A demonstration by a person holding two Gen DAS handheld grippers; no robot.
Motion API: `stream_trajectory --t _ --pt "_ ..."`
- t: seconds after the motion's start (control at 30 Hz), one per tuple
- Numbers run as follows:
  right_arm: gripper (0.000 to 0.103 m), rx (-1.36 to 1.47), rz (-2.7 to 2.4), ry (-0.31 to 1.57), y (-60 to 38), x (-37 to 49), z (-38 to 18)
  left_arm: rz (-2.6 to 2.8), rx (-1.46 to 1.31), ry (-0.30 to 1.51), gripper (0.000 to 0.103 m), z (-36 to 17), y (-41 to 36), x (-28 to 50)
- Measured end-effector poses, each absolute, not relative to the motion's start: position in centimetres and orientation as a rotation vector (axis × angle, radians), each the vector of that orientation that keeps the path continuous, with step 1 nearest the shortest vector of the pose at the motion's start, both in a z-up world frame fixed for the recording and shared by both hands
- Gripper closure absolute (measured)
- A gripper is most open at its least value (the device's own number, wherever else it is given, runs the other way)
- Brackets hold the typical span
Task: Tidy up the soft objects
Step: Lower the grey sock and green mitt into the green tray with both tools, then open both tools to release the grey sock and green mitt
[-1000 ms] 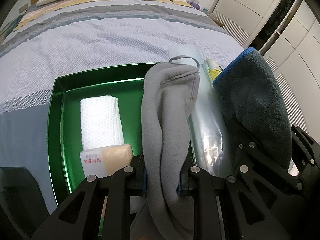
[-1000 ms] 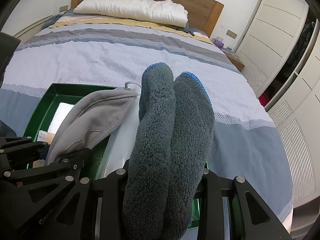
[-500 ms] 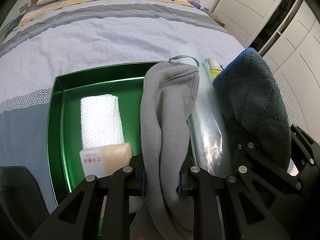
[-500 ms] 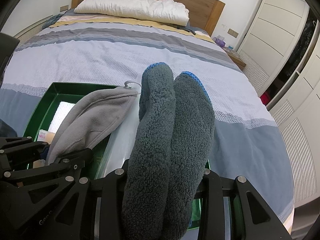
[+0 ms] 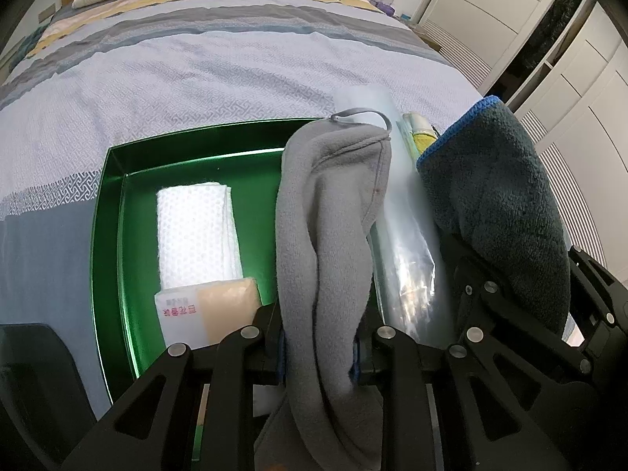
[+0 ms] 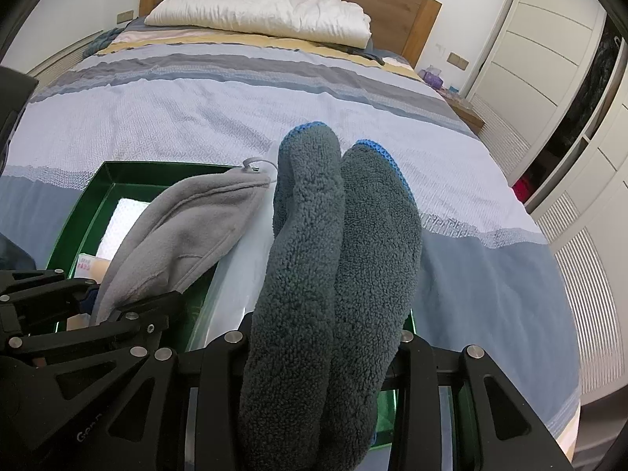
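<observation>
Right hand-held gripper (image 6: pixel 314 357) clamps dark teal towel (image 6: pixel 333 259) (blue-edged) above green tray (image 6: pixel 94 192).

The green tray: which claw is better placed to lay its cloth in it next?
Left. The left claw, shut on the gray cloth, hangs over the green tray beside the white towel. The right claw holds the dark cloth at the tray's right edge.

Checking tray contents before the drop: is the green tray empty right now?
No: in the left wrist view the green tray already holds a folded white cloth and a small packet.
</observation>
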State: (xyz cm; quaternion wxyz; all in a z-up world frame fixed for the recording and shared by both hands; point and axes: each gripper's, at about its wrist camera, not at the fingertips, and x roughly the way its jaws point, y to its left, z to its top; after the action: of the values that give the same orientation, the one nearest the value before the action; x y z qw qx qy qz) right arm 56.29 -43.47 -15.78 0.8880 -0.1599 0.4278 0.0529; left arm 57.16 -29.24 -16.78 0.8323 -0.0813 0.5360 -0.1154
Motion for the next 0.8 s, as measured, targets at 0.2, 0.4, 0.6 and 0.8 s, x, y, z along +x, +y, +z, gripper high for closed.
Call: stream_trajectory --t 0.2,0.4,0.6,0.8 --pt "0.063 -0.303 0.115 0.898 -43.9 56.6 -15.6 -0.245 -0.192 1.146 0.08 -16.8 -28.9 57.4" --pt "0.059 -0.281 0.109 0.901 -44.4 56.7 -15.4 -0.242 -0.213 1.149 0.074 -16.9 -28.7 57.5" --pt "0.058 -0.282 0.107 0.901 -44.6 56.6 -15.4 -0.225 -0.225 1.138 0.066 -16.6 -28.5 57.6" --pt "0.056 -0.286 0.109 0.898 -44.3 56.5 -15.4 -0.195 -0.206 1.108 0.063 -16.0 -28.2 57.5"
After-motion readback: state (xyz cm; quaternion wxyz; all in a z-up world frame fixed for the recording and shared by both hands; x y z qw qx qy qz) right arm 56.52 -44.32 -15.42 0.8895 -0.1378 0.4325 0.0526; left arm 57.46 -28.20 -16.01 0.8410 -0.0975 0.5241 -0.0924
